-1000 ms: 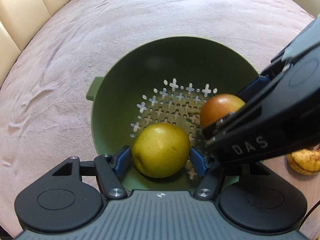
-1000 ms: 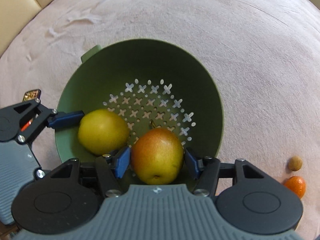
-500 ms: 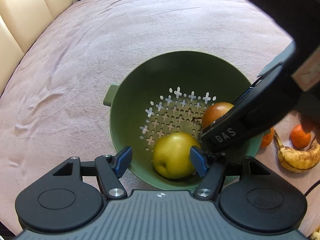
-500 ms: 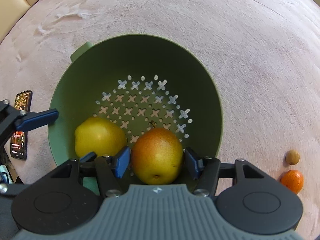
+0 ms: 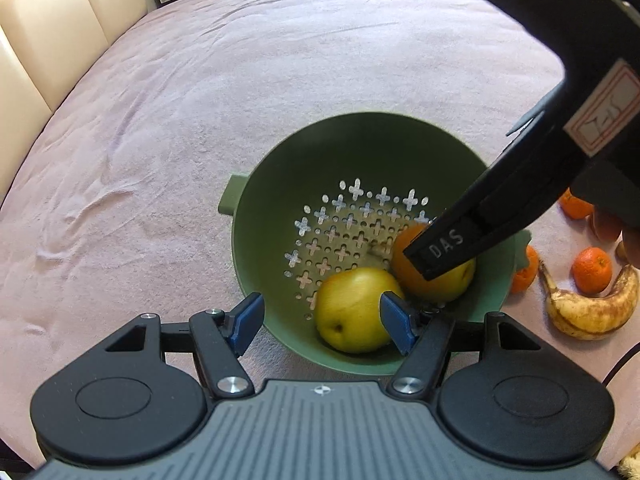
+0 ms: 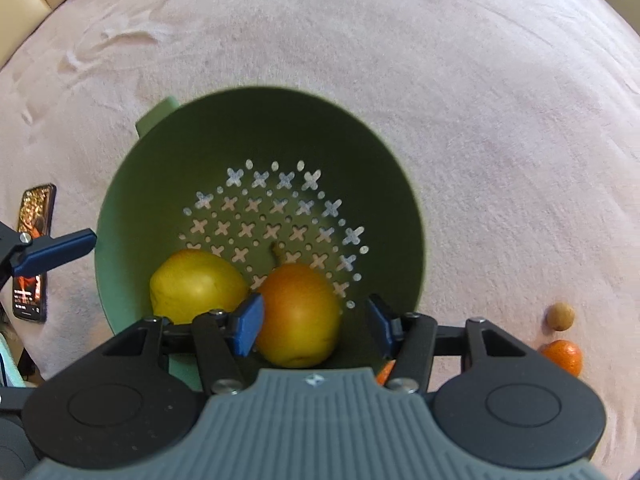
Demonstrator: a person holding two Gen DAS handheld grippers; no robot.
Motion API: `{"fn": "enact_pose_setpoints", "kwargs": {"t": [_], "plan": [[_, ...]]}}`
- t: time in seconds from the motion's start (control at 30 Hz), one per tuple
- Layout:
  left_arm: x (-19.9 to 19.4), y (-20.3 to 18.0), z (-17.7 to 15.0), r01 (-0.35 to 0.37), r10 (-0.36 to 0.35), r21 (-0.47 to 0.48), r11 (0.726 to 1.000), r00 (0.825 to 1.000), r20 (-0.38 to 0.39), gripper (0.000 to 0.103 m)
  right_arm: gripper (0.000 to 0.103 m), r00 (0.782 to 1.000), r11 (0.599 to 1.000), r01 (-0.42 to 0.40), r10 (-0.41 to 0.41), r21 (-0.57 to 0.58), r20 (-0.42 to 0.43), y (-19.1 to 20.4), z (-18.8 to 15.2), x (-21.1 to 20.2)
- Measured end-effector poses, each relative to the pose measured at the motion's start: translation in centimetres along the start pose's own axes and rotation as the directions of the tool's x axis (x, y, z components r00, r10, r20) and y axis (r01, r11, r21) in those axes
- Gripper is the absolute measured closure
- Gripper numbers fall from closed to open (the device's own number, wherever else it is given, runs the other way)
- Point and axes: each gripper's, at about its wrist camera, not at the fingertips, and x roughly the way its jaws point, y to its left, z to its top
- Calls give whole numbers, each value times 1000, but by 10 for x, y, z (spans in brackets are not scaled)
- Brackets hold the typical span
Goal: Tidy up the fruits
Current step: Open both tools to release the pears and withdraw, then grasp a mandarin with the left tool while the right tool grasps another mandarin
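A green colander point(image 5: 280, 184) point(image 6: 372, 148) stands on the pink cloth. A yellow pear point(image 5: 354, 310) point(image 6: 196, 286) and a red-orange pear point(image 5: 460, 278) point(image 6: 298, 314) lie in its bottom, side by side. My left gripper point(image 5: 322, 322) is open and empty, raised above the colander's near rim. My right gripper point(image 6: 314, 322) is open just above the red-orange pear, its blue pads apart from the fruit. The right gripper's body crosses the left wrist view and hides part of that pear.
A spotted banana point(image 5: 592, 312) and several tangerines point(image 5: 592, 266) lie right of the colander. One tangerine point(image 6: 562, 356) and a small brown nut point(image 6: 560, 316) show in the right wrist view. A phone point(image 6: 34, 252) lies on the left. Beige chair backs point(image 5: 48, 28) stand beyond the table.
Both grippers opened and let go of their pears, which now rest in the colander. Both grippers have lifted up and back; the left has drawn farther away.
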Motion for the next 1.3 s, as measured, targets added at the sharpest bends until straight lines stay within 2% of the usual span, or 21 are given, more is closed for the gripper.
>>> {"fn": "enact_pose_setpoints", "kwargs": {"t": [0.13,0.2,0.27,0.4,0.5,0.8,0.9,0.97,1.2,1.3], "plan": [[-10,-1,2,13,-13,-3,1000,1000,26,25,47,997,999,-23,21,25,71,-6,-8,-20],[-16,-3,2,3,-3,1,1000,999,43,25,43,992,998,-33,27,47,120,-10,-13,-32],[-22,-4,3,-4,4,-1,1000,998,62,25,39,985,996,-46,33,72,172,-15,-21,-44],[-36,-4,6,14,-10,-32,999,994,110,25,38,962,992,-60,29,107,271,-26,-43,-68],[-45,-4,7,50,-40,-63,997,988,147,25,29,946,986,-78,27,147,323,-37,-64,-81],[-62,-19,6,219,-178,-165,962,956,235,25,25,910,950,-63,-72,307,409,-65,-141,-107],[-66,-24,5,238,-187,-180,954,947,261,25,23,895,941,-39,-117,337,431,-67,-166,-111],[-68,-29,4,251,-196,-183,950,941,275,25,16,885,932,-16,-155,361,439,-69,-181,-113],[-63,-54,-5,323,-272,-169,931,924,267,24,16,830,889,-19,-241,457,504,-73,-217,-122],[-61,-66,-11,334,-287,-150,931,921,264,24,16,826,871,-15,-266,491,497,-74,-232,-118]]}}
